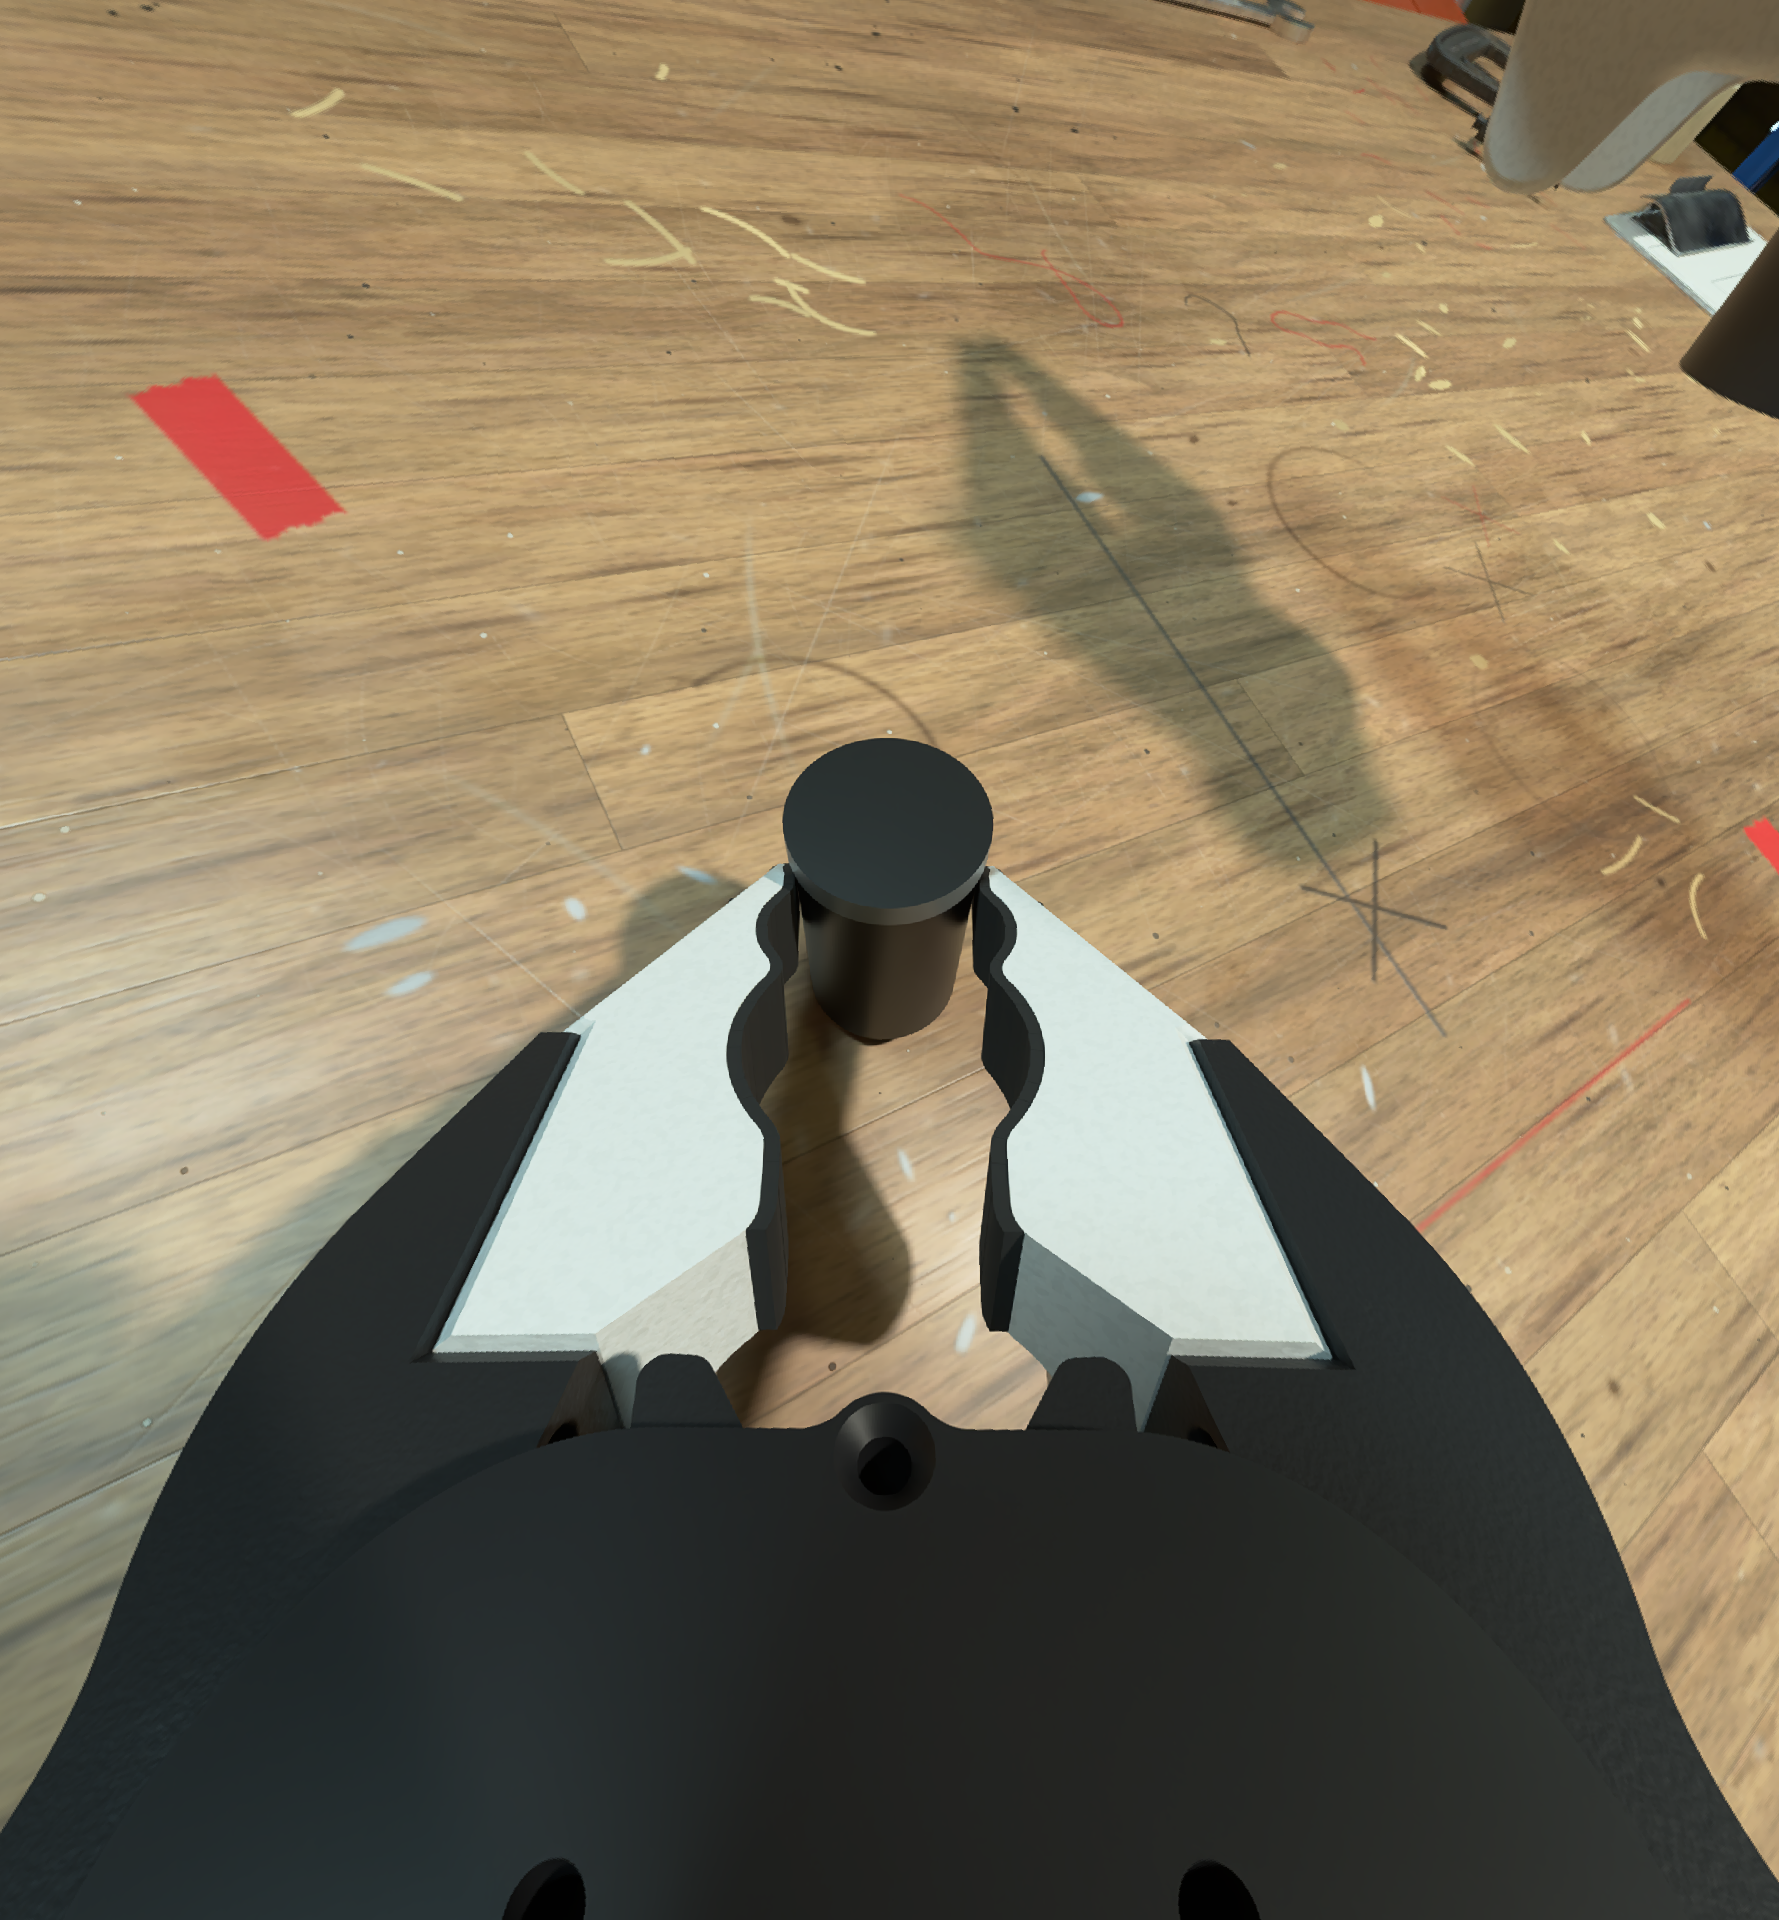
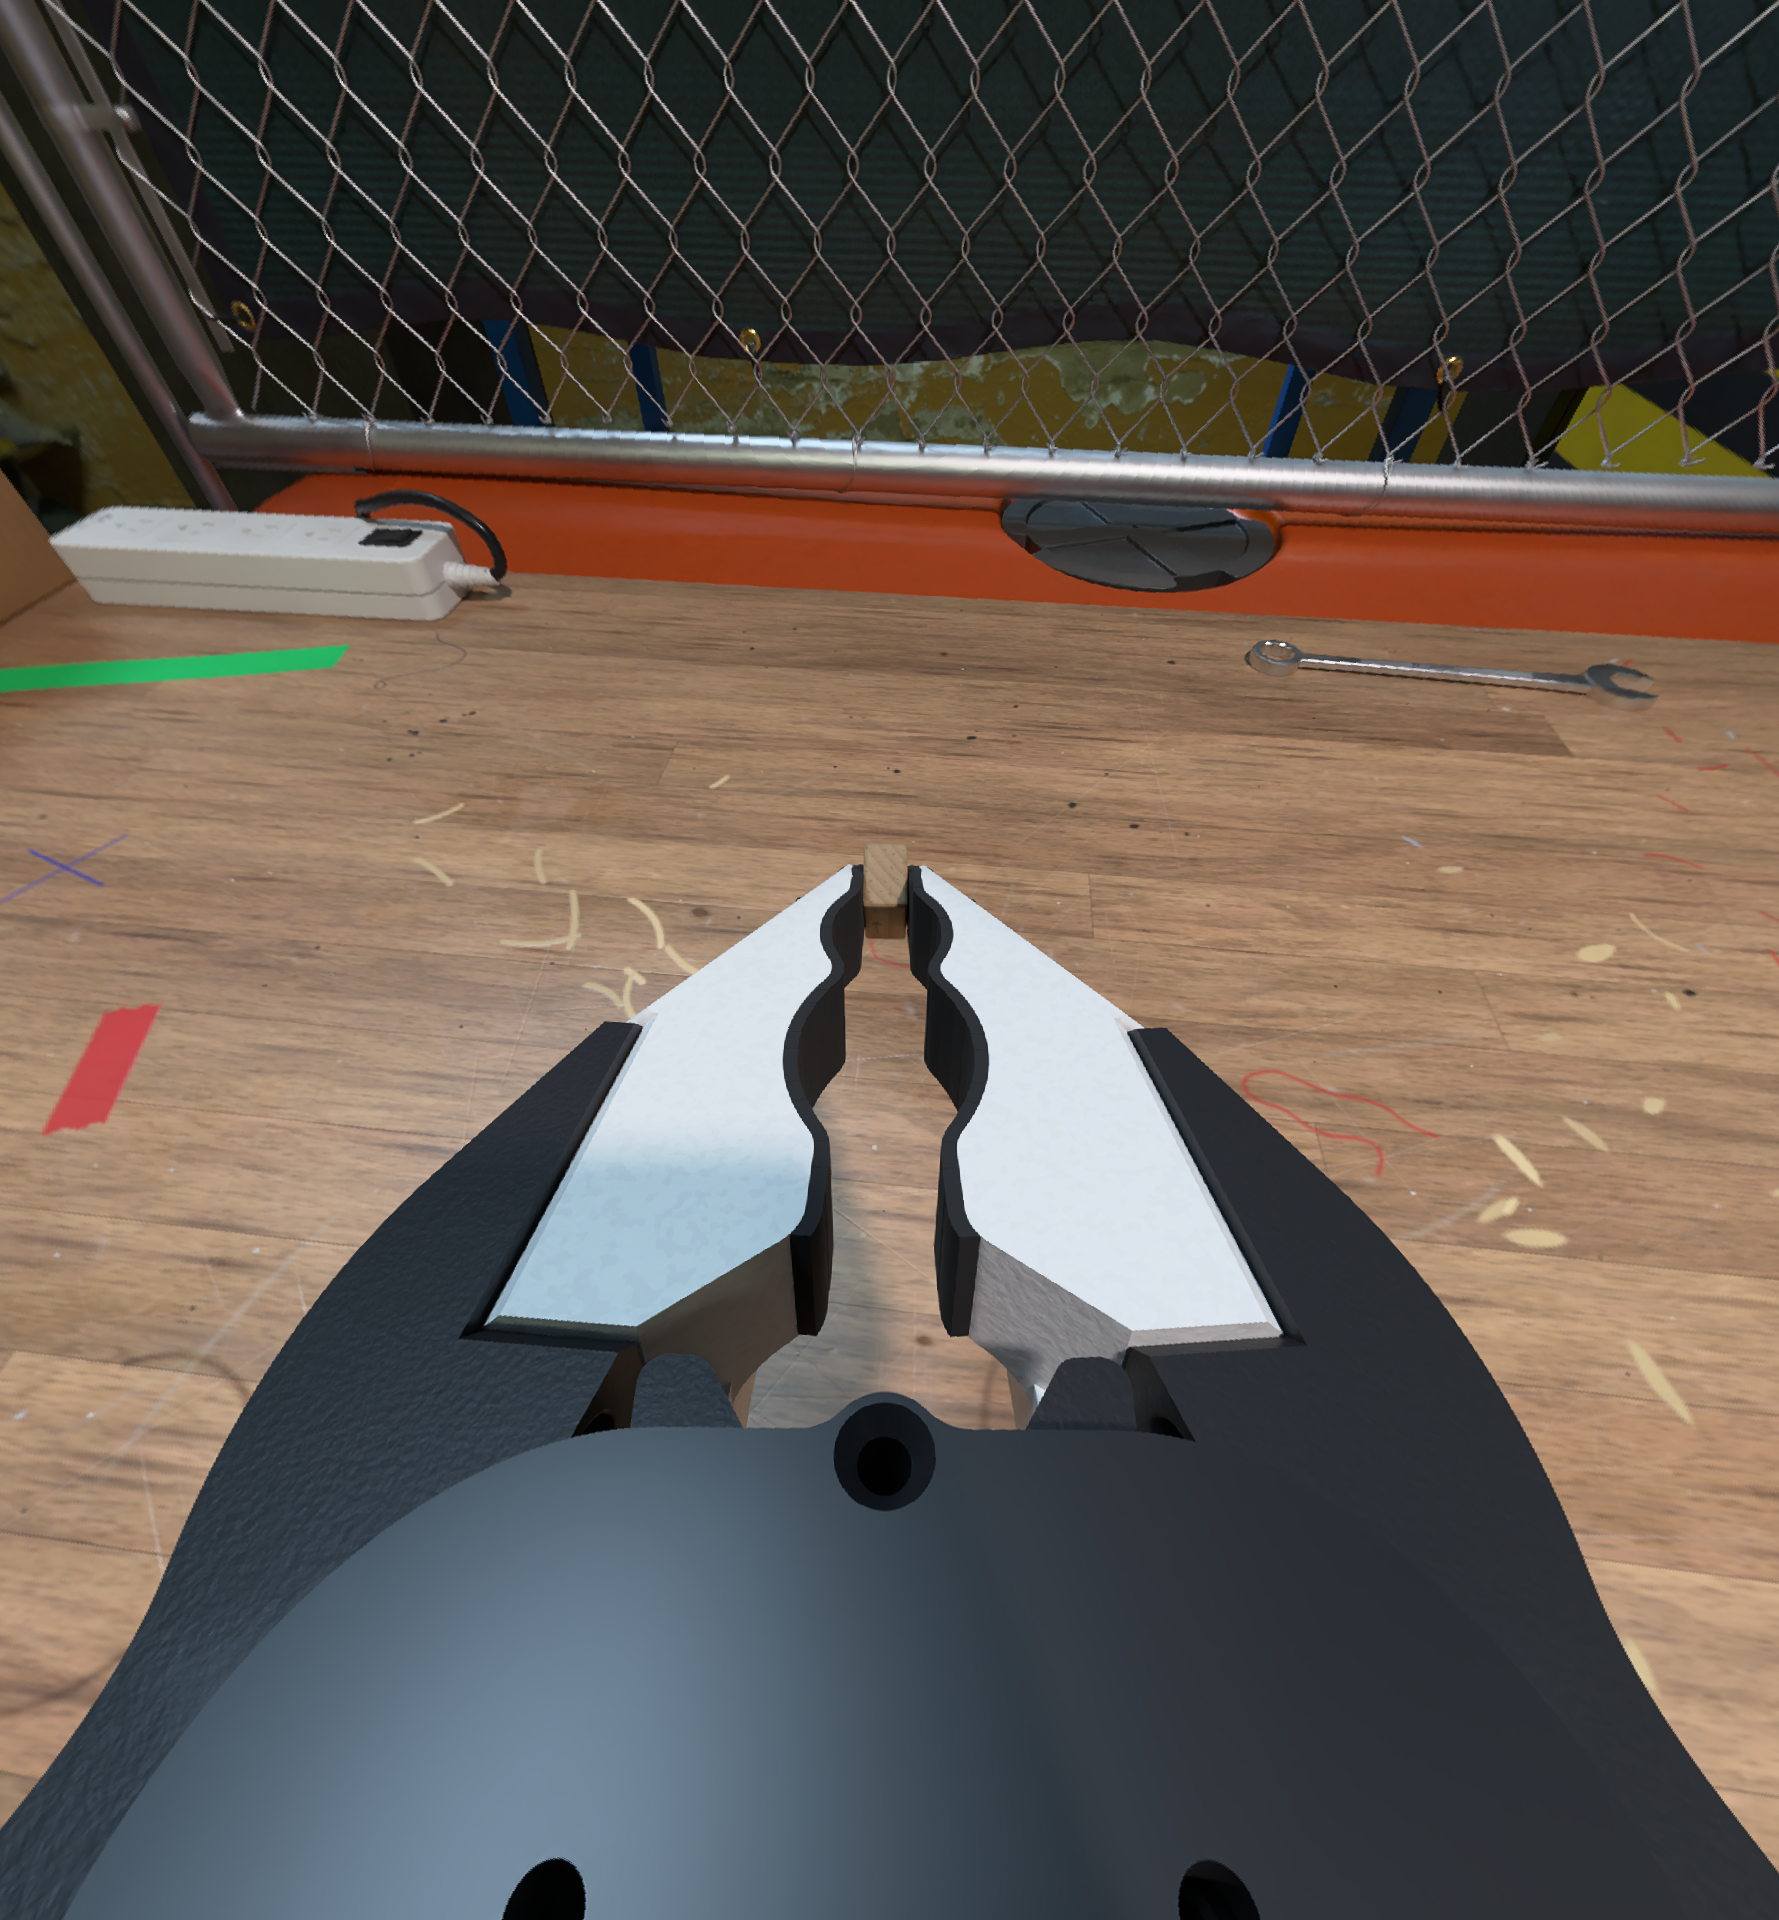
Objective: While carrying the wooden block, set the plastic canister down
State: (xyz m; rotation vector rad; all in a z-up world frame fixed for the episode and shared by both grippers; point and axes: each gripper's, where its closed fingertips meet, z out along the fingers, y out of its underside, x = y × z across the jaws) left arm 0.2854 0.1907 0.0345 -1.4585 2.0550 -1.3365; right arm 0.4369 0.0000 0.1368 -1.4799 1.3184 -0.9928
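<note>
Left wrist view: the left gripper (image 1: pixel 887 883) clamps the black plastic canister (image 1: pixel 887 894) at its fingertips, axis upright, base apparently just above the wooden floor (image 1: pixel 449 727) directly below. Right wrist view: the right gripper (image 2: pixel 886 894) pinches the small wooden block (image 2: pixel 886 889) aloft.

The scuffed wooden benchtop (image 2: pixel 968 727) carried a white power strip (image 2: pixel 261 561) at its far left edge, a silver wrench (image 2: pixel 1446 673) lying flat far right, a green tape strip (image 2: pixel 158 668) and a red tape strip (image 2: pixel 100 1070), with pale shavings (image 2: pixel 563 925) and pencil marks scattered about
</note>
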